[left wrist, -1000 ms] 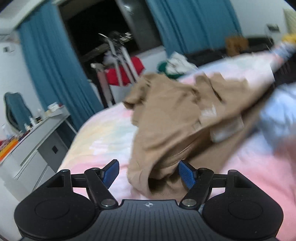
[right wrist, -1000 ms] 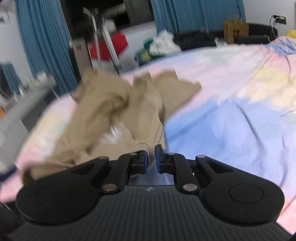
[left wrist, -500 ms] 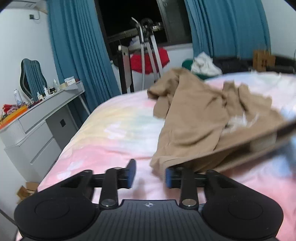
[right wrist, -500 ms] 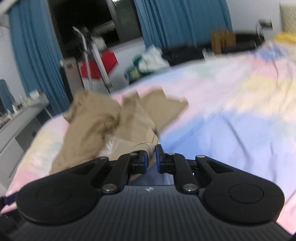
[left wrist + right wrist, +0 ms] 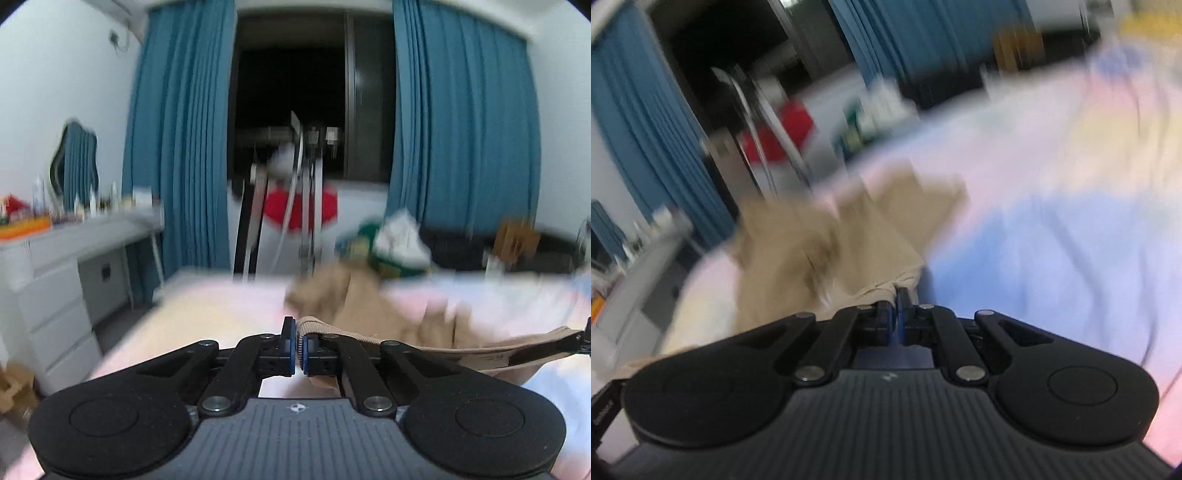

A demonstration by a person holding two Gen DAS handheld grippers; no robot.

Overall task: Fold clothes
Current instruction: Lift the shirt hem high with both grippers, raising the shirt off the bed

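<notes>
A tan garment (image 5: 373, 306) lies crumpled on the pastel bedsheet (image 5: 221, 306). My left gripper (image 5: 299, 345) is shut on one end of its ribbed hem, which stretches taut to the right edge, where my right gripper's tip (image 5: 580, 338) shows. In the right wrist view the right gripper (image 5: 897, 314) is shut on the other end of the tan garment (image 5: 827, 243), which spreads away from the jaws over the bedsheet (image 5: 1052, 240). Both views are blurred.
A grey dresser (image 5: 55, 277) with bottles and a mirror stands left of the bed. Blue curtains (image 5: 181, 129) frame a dark window. A drying rack with a red item (image 5: 299, 210) and a pile of clothes (image 5: 391, 243) sit beyond the bed's far edge.
My left gripper has closed on the garment's hem and lifted it. The hem is now pulled taut between both grippers, and both cameras have tilted up and are moving.
</notes>
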